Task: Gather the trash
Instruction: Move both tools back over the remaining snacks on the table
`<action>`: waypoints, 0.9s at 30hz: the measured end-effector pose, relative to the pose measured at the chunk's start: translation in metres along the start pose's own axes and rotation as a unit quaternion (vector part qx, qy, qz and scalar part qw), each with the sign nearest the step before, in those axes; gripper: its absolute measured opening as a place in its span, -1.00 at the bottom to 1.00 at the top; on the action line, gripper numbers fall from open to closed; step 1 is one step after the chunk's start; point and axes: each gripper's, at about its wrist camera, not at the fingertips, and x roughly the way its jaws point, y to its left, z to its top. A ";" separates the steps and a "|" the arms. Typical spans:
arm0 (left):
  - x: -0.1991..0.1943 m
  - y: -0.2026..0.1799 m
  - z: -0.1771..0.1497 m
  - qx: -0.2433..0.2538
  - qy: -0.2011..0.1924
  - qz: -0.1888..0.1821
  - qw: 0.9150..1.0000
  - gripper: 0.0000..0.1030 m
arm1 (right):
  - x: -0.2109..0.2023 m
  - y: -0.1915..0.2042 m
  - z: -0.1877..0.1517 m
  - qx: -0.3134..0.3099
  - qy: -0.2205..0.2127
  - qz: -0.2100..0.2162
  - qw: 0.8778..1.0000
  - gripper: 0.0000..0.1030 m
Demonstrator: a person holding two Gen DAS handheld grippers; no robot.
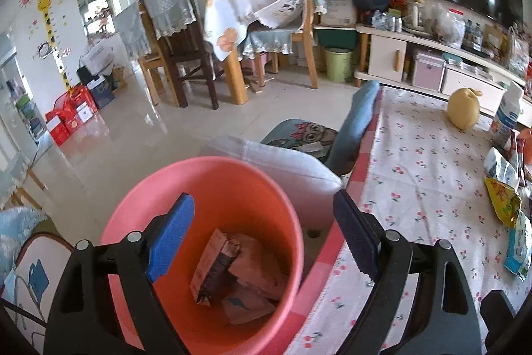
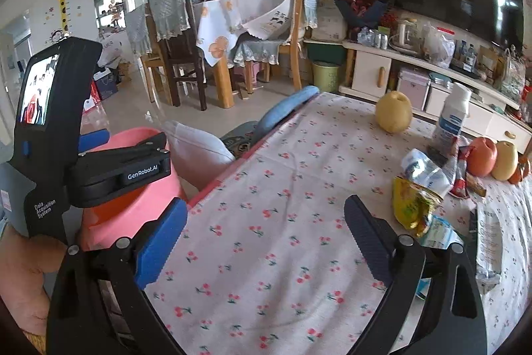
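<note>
1. Black-framed left gripper, with blue and dark ribbed pads, is held over the round pink plastic bin; its jaws stand apart and nothing is gripped between them.
2. Flattened brown cardboard cartons and paper scraps are seen lying at the bottom of that bin, which stands on the floor just beside the table edge.
3. The right gripper is held above the cherry-print tablecloth; its jaws are spread wide and empty, over bare cloth.
4. Remaining trash is located at the right of the table: a crumpled yellow foil snack bag, touching a crushed clear plastic bottle, with further wrappers beside them.
5. The snack bag is judged light, soft and slippery; a hold across a thick crumpled fold is advised, not on a flat face.
6. The bottle is judged light and springy; its crushed middle is the better hold.
7. The yellow pear and the upright white bottle are not judged to be trash.
</note>
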 end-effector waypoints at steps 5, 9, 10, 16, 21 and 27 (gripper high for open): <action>-0.002 -0.021 0.000 0.020 -0.003 -0.004 1.000 0.67 | -0.007 -0.019 -0.007 0.012 0.001 -0.010 1.000 0.83; -0.003 -0.035 0.000 0.034 -0.006 -0.004 0.999 0.67 | -0.012 -0.033 -0.013 0.017 0.003 -0.017 1.000 0.83; -0.003 -0.039 0.000 0.038 -0.006 -0.004 0.999 0.67 | -0.012 -0.035 -0.014 0.017 0.003 -0.018 1.000 0.83; -0.006 -0.059 0.000 0.059 -0.010 -0.006 0.998 0.68 | -0.018 -0.054 -0.023 0.023 0.006 -0.026 0.999 0.83; -0.008 -0.079 -0.001 0.077 -0.013 -0.006 0.997 0.68 | -0.025 -0.070 -0.027 0.027 0.006 -0.034 0.999 0.83; -0.009 -0.103 -0.004 0.100 -0.016 -0.006 0.995 0.68 | -0.033 -0.087 -0.030 0.033 0.002 -0.042 0.999 0.84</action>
